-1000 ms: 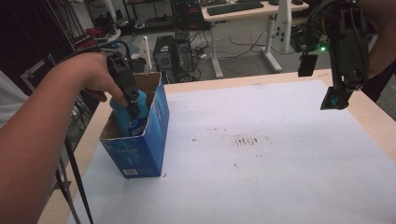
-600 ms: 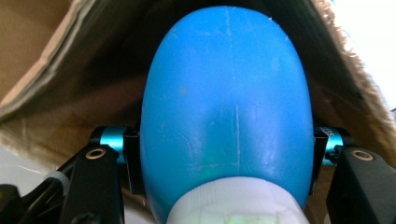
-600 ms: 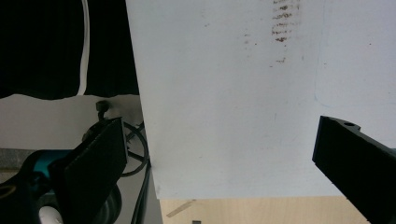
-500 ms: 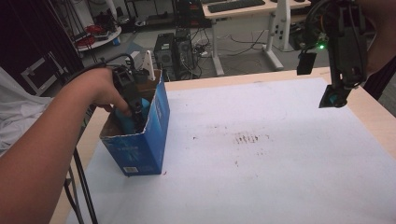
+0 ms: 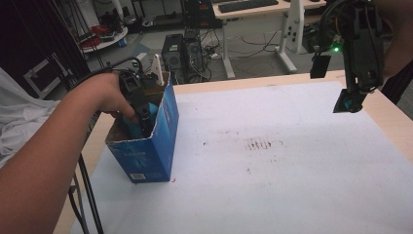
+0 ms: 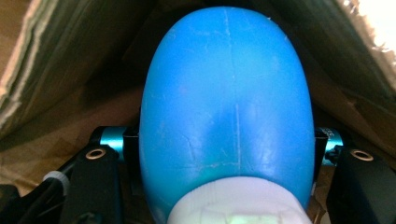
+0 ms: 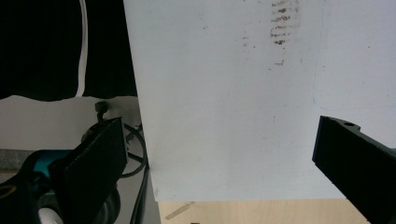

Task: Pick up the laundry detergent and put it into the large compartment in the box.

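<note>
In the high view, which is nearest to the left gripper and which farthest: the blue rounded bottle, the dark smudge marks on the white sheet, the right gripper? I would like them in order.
1. Blue rounded bottle: between the left gripper's jaws, inside the blue cardboard box at the table's left.
2. Dark smudge marks: on the white sheet, near the middle.
3. Right gripper: raised over the far right corner.

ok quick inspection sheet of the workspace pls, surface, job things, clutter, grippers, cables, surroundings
surface: white sheet on wooden table, dark smudges mid-sheet
job's things: open blue cardboard box at left edge; blue bottle with white cap inside it
clutter: nothing seen
grippers: left gripper down in the box, jaws either side of the bottle; right gripper raised over the far right corner, jaws apart, empty
cables: black cable trails from left gripper
surroundings: desks, computer tower, floor wiring behind
</note>
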A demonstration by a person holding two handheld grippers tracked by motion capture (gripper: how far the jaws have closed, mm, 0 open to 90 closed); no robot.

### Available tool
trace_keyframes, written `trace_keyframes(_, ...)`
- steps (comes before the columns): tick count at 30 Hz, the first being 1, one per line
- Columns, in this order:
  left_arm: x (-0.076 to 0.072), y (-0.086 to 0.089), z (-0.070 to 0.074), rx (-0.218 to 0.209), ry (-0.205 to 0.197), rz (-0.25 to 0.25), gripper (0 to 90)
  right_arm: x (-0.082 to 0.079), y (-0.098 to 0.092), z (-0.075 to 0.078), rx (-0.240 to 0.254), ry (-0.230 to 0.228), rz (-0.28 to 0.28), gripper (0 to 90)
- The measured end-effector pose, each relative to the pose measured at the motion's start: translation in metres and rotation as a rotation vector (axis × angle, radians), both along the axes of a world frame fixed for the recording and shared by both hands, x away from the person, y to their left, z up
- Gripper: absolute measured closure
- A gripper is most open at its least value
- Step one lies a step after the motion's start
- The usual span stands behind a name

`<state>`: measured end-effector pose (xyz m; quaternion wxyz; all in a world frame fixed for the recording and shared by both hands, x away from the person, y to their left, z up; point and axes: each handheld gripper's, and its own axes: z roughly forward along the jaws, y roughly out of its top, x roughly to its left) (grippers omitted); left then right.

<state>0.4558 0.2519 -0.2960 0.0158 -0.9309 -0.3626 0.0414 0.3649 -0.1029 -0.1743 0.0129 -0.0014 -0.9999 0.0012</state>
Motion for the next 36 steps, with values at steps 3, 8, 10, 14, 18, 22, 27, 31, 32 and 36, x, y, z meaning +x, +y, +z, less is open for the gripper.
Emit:
trace_keyframes(3,0.001,-0.001,0.0,0.006,0.003,-0.005,38.4,0.0,-0.001,0.0,0.001,-0.004,-0.002,2.3)
trace_keyframes(8,0.001,-0.003,0.0,-0.001,0.001,-0.01,36.1,-0.002,-0.002,0.002,0.002,-0.006,-0.006,2.3)
trace_keyframes(10,0.001,-0.004,0.0,0.003,-0.001,-0.006,34.3,-0.002,-0.003,0.002,0.004,-0.006,-0.007,2.3)
trace_keyframes(14,-0.001,-0.004,0.002,-0.003,-0.009,-0.009,32.1,-0.003,-0.005,0.002,0.003,-0.006,-0.009,2.3)
trace_keyframes(18,-0.003,-0.004,0.006,-0.004,-0.011,-0.008,30.7,-0.003,-0.005,0.003,0.004,-0.007,-0.007,2.3)
trace_keyframes(22,-0.003,-0.003,0.01,0.006,-0.015,-0.025,28.8,-0.004,-0.005,0.004,0.006,-0.009,-0.007,2.3)
trace_keyframes(27,-0.006,-0.003,0.017,0.003,-0.034,-0.029,26.5,-0.005,-0.004,0.005,0.008,-0.01,-0.01,2.3)
trace_keyframes(31,-0.008,-0.004,0.025,0.005,-0.049,-0.028,25.8,-0.005,-0.003,0.005,0.008,-0.009,-0.005,2.3)
trace_keyframes(32,-0.008,-0.003,0.028,0.007,-0.052,-0.028,25.8,-0.006,-0.003,0.005,0.007,-0.009,-0.007,2.3)
trace_keyframes(36,-0.01,-0.003,0.039,0.011,-0.064,-0.028,25.5,-0.006,-0.002,0.006,0.005,-0.008,-0.006,2.3)
